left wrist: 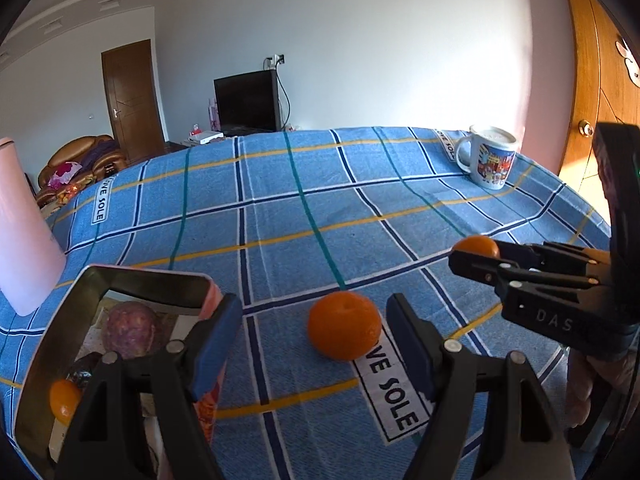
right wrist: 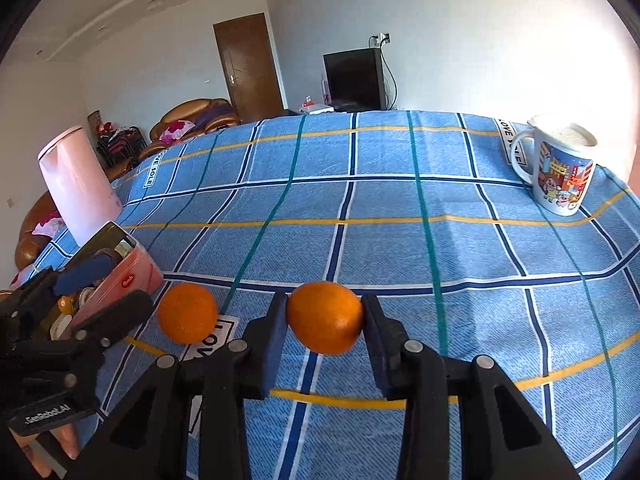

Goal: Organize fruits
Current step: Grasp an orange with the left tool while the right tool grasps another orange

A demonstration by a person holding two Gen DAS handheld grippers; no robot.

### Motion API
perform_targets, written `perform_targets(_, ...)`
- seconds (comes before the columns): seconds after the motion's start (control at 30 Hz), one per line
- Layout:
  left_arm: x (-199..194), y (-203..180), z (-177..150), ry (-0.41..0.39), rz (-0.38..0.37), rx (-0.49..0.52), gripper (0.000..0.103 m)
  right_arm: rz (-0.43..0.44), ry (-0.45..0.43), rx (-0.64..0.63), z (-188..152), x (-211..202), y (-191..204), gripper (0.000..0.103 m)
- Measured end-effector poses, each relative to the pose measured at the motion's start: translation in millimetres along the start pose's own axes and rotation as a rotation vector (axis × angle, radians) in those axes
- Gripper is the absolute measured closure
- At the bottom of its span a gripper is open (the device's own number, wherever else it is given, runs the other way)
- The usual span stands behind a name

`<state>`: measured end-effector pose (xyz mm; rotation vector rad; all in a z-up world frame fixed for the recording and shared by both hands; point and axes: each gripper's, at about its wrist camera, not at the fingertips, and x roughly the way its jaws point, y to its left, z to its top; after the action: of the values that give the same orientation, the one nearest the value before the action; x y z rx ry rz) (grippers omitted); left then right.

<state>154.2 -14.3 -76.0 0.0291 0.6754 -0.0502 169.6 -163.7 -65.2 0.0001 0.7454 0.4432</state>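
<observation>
Right tongs (right wrist: 325,316) are seen pinching one orange (right wrist: 325,318) just above the checked surface (right wrist: 440,208). Left tongs (left wrist: 314,336) are spread around a second orange (left wrist: 344,326) beside the pink tin (left wrist: 56,320). Excess squeeze could bruise the held fruit; the loose one could be knocked rolling.

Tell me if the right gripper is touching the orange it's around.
Touching. The right wrist view shows both fingers pressed against the orange, no gap either side.
</observation>
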Motion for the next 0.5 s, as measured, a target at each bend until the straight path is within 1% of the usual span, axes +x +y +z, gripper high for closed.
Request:
perform_targets(0.07,11.8,-3.9,0.4,0.047,-0.023,0.005,0.026,-0.004,-0.013,0.001,-0.2,-3.0,-1.6,0.064)
perform_targets(0.1,16.9,-5.4,0.4,0.069,-0.022,0.003,0.028,0.000,-0.017,0.003,-0.2,-4.6,-2.5,0.064)
perform_targets(0.2,26.6,-8.9,1.7,0.105,-0.036,0.010,0.030,0.011,-0.023,0.014,-0.2,-6.0,-5.0,0.064)
perform_targets(0.23,30.8,-9.4,2.0,0.120,-0.035,0.010,0.033,0.013,-0.020,0.015,-0.6,-6.3,-5.5,0.064)
perform_targets(0.27,35.0,-10.5,2.2,0.139,-0.042,0.014,0.046,0.015,-0.018,0.014,-0.7,-5.9,-5.3,0.064)
perform_targets(0.3,39.5,-12.3,2.3,0.158,-0.054,0.019,0.053,0.017,-0.017,0.011,-1.0,-6.0,-4.9,0.064)
perform_targets(0.37,43.8,-13.4,1.7,0.181,-0.062,0.020,0.053,0.022,-0.012,0.007,-0.9,-5.0,-4.0,0.064)
perform_targets(0.5,38.9,-8.9,2.5,0.164,-0.072,-0.004,0.054,0.040,-0.012,0.015,-0.8,-5.0,-5.6,0.064)
